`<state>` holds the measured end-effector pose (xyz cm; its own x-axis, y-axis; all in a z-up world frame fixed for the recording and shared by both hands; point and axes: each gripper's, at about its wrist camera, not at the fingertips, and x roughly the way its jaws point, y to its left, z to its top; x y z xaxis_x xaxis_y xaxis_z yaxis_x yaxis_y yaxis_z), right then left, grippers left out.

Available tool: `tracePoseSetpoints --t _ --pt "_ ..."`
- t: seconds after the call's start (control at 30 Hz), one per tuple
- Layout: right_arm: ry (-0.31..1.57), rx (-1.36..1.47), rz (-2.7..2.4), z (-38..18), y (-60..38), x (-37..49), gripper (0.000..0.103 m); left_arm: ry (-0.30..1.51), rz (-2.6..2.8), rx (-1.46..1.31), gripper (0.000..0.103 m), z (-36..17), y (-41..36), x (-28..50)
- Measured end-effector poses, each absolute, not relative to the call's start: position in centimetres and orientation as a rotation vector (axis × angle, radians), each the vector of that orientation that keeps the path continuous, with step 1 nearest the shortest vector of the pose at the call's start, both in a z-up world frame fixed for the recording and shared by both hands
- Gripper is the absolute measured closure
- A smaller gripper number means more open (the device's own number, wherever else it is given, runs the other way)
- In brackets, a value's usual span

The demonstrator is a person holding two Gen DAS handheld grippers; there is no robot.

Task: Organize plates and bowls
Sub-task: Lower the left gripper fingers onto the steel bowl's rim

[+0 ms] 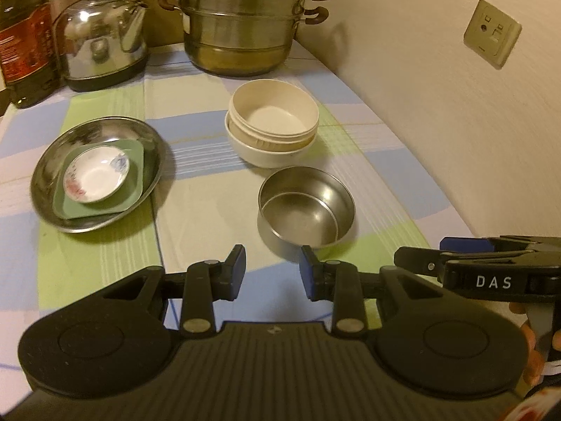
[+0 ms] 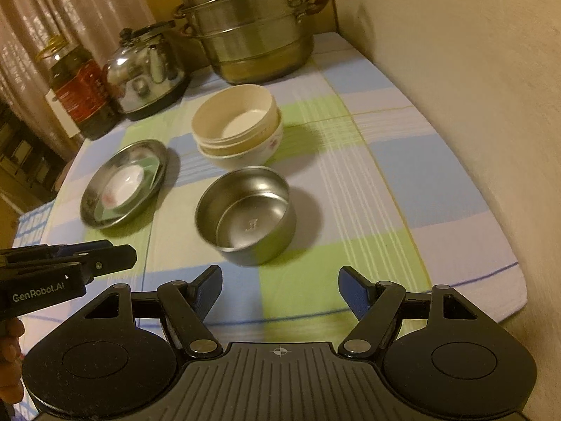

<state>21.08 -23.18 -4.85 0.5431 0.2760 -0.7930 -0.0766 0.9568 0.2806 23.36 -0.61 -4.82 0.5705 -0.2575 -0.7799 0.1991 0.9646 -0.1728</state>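
The steel bowl (image 1: 305, 207) stood empty on the checked tablecloth (image 1: 196, 154), nearest the two grippers and touched by neither. Just behind it sat the cream bowls (image 1: 273, 126), one nested inside another. To their left, apart from them, lay the steel plate (image 1: 98, 175), carrying a green square dish (image 1: 135, 182) with a small white saucer (image 1: 96, 174) on top. At the back of the table stood a tiered steamer pot (image 1: 242, 21), a kettle (image 1: 101, 38) and an oil bottle (image 1: 24, 35), with the wall (image 1: 438, 105) along the right. The left gripper (image 1: 272, 273) hovered short of the steel bowl, its jaws a little apart and holding nothing. The right gripper (image 2: 280, 289) hung beside it, jaws spread wider and likewise empty
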Motion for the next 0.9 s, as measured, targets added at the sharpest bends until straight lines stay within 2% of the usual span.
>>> tracePoseSetpoints --t 0.43,0.9 --pt "0.953 0.242 0.165 -8.0 -23.1 25.4 0.030 0.982 -0.293 -0.086 0.074 -8.8 -1.5 29.4" --pt "0.983 0.214 0.160 -10.8 -21.3 29.6 0.052 1.045 -0.304 -0.065 0.074 -11.8 -2.3 33.1"
